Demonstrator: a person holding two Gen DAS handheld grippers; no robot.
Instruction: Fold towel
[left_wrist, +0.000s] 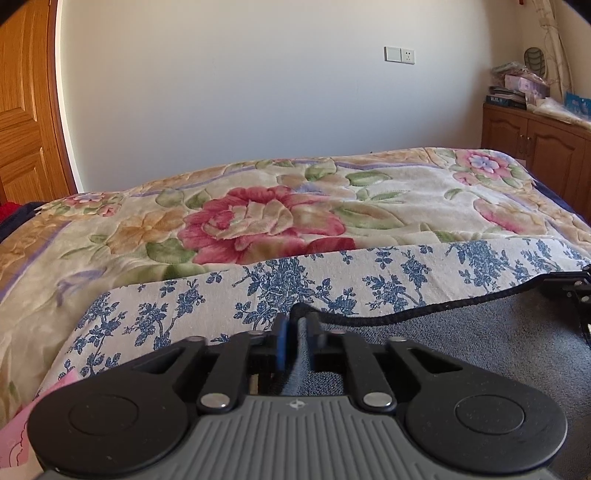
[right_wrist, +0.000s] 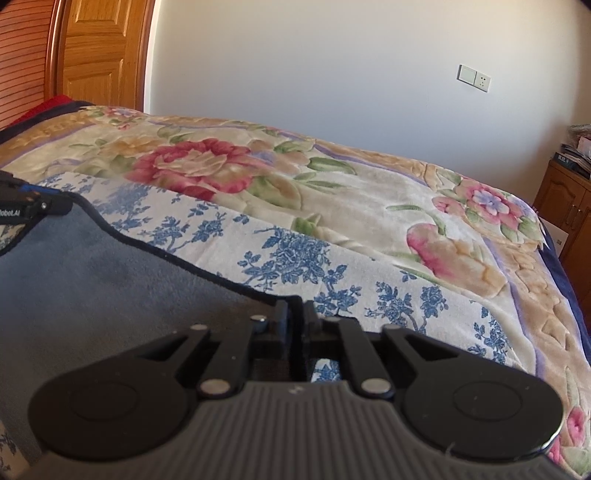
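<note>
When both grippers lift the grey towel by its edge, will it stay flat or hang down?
Probably it hangs: the grey towel already curves between the left gripper and right gripper. Its pile looks soft, so likely light and not slippery.

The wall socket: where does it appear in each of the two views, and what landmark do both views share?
Left wrist view: the socket is on the wall, upper right of centre, above the bed.
Right wrist view: the socket is on the wall, upper right, nearer the right edge.
Shared landmark: the big red flower on the blanket, below and left of the socket in both.
</note>
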